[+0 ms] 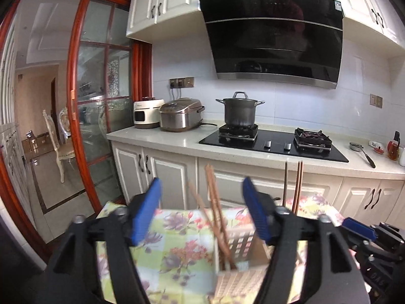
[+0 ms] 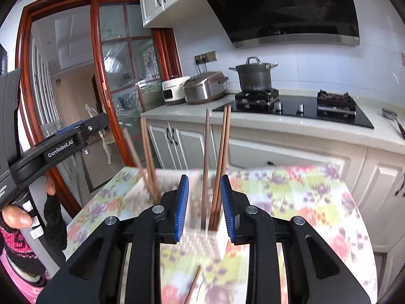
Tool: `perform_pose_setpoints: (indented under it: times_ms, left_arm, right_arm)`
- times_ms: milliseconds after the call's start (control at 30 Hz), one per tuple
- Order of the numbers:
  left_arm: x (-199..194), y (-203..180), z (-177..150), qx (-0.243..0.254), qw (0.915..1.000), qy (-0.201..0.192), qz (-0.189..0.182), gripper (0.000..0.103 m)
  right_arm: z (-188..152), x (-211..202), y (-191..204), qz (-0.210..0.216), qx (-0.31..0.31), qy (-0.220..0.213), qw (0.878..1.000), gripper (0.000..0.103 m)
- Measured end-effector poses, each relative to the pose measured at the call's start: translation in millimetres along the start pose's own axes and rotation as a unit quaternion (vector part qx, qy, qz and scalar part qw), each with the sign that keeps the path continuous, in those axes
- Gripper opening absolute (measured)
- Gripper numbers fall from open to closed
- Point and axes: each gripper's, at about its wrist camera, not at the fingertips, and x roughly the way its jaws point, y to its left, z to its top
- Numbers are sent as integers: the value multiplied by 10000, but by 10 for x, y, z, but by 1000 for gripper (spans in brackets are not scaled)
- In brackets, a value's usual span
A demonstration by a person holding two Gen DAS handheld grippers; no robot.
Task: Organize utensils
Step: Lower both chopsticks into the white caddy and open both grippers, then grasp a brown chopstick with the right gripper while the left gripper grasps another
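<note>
A white slotted utensil holder (image 1: 240, 248) stands on a floral tablecloth (image 1: 174, 248) and holds several brown chopsticks (image 1: 215, 207). My left gripper (image 1: 201, 210) is open just above the holder, with nothing between its blue pads. In the right wrist view the holder (image 2: 202, 243) sits right in front of my right gripper (image 2: 204, 207), which is open around upright chopsticks (image 2: 222, 162) without touching them. More chopsticks (image 2: 149, 162) lean at the holder's left end. One loose chopstick (image 2: 193, 286) lies on the cloth below.
Kitchen counter (image 1: 164, 139) behind the table carries a rice cooker (image 1: 181, 115), a white appliance (image 1: 146, 114), a pot (image 1: 239, 109) on a black hob and a ladle (image 1: 362, 150). A glass sliding door (image 1: 98, 101) is at left. The other gripper (image 2: 50, 149) and hand show at left.
</note>
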Motion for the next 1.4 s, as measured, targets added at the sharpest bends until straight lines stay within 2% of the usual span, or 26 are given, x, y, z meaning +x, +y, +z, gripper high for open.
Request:
perform_pose_setpoints:
  times_ms: [167, 333, 433, 633, 767, 1033, 1233, 1400]
  left_arm:
    - [-298, 170, -358, -167, 9998, 36, 133, 90]
    - [-437, 252, -779, -126, 9988, 325, 332, 98]
    - [-439, 284, -1036, -129, 9970, 619, 442, 98]
    - [-388, 337, -1501, -322, 9913, 1177, 495, 98]
    - [-331, 285, -1673, -178, 9893, 1326, 586, 98]
    - [-134, 255, -1866, 6, 9811, 1838, 606, 97]
    - [-34, 277, -1969, 59, 9747, 2172, 522, 91]
    - [40, 233, -2014, 109, 9709, 2365, 369, 87]
  right_arm:
    - [-341, -146, 71, -114, -62, 174, 9998, 27]
    - [-701, -118, 151, -124, -13, 530, 9985, 27]
    - [-920, -70, 194, -191, -32, 715, 9973, 27]
    - [-1311, 169, 292, -248, -9, 1364, 9903, 27]
    - [-1424, 280, 366, -300, -108, 1575, 9870, 27]
    - [-1512, 539, 397, -437, -113, 2084, 9770, 27]
    - [-1524, 685, 495, -621, -267, 2305, 9707, 25]
    - [-1501, 767, 479, -750, -275, 2365, 9683, 18]
